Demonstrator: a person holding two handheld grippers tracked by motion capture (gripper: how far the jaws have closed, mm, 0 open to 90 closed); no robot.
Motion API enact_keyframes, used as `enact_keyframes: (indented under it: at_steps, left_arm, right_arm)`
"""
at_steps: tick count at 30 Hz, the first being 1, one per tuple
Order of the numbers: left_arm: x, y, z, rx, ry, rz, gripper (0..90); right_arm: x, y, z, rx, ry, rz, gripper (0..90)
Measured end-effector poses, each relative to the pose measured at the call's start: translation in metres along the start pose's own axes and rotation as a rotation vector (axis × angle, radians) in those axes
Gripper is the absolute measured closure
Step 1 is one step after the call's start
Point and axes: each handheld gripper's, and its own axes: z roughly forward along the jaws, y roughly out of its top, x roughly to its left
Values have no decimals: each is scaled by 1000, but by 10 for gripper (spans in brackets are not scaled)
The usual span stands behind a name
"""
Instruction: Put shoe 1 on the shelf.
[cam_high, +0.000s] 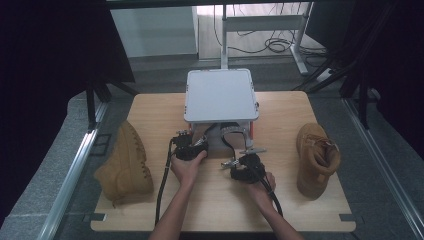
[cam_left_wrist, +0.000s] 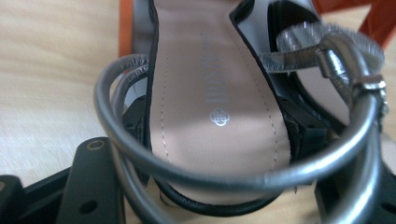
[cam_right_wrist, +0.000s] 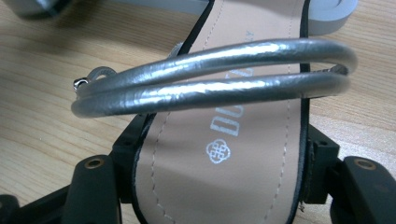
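Step now: both grippers carry sandals near the grey box (cam_high: 220, 95). L gripper (cam_high: 190, 145) grasps one silver-strap beige-insole sandal (cam_left_wrist: 210, 107); R gripper (cam_high: 243, 161) grasps the other sandal (cam_right_wrist: 224, 140). Next, I think: put the pair into the box w/o strap catching.

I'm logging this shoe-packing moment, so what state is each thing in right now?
Left sandal: gripped across its sole by the left gripper.
Right sandal: gripped across its sole by the right gripper.
Box: lid closed, sandal fronts at its near edge.
Left boot: lying on its side on the table.
Right boot: standing upright, untouched.
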Motion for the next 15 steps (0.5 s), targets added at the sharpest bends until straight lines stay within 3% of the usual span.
enact_keyframes:
  at_steps: [8,15]
  left_arm:
    - [0,9,8,-14,-2,-30,386]
    - [-6,8,20,-58,10,-38,385]
  right_arm:
    - [0,0,0,0,-1,0,352]
    - [-1,0,0,-3,1,1,352]
